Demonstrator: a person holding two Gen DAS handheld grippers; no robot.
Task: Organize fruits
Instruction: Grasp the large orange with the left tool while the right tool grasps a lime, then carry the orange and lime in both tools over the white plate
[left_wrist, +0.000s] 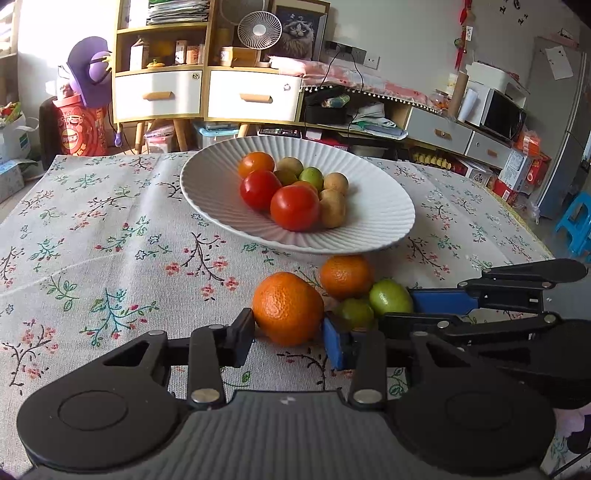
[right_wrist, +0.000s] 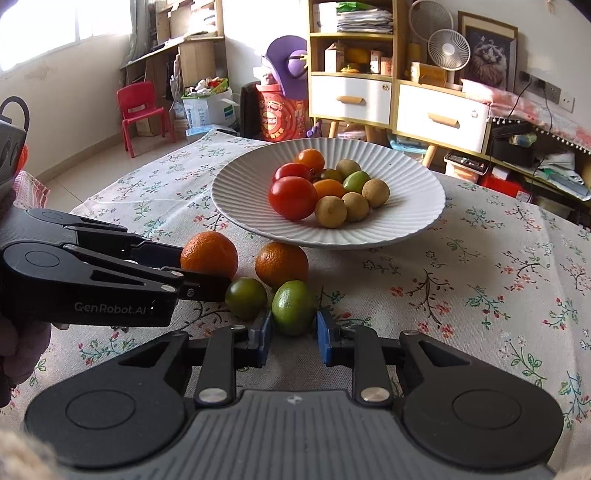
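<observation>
A white ribbed plate (left_wrist: 369, 221) (right_wrist: 413, 214) holds tomatoes, small green and brown fruits. In front of it on the flowered cloth lie two oranges and two green limes. My left gripper (left_wrist: 288, 341) is open, its fingers on either side of the near orange (left_wrist: 287, 308) (right_wrist: 209, 254). My right gripper (right_wrist: 294, 339) is open around the lighter lime (right_wrist: 293, 306) (left_wrist: 389, 297), pads close to its sides. The second orange (left_wrist: 345, 276) (right_wrist: 281, 264) and the darker lime (left_wrist: 355, 314) (right_wrist: 245, 297) lie between them.
Shelves with drawers (left_wrist: 207, 92), a fan (left_wrist: 258, 29) and clutter stand beyond the table's far edge. A red child's chair (right_wrist: 142, 110) is at the far left. The right gripper's arm (left_wrist: 517, 291) reaches in beside my left one.
</observation>
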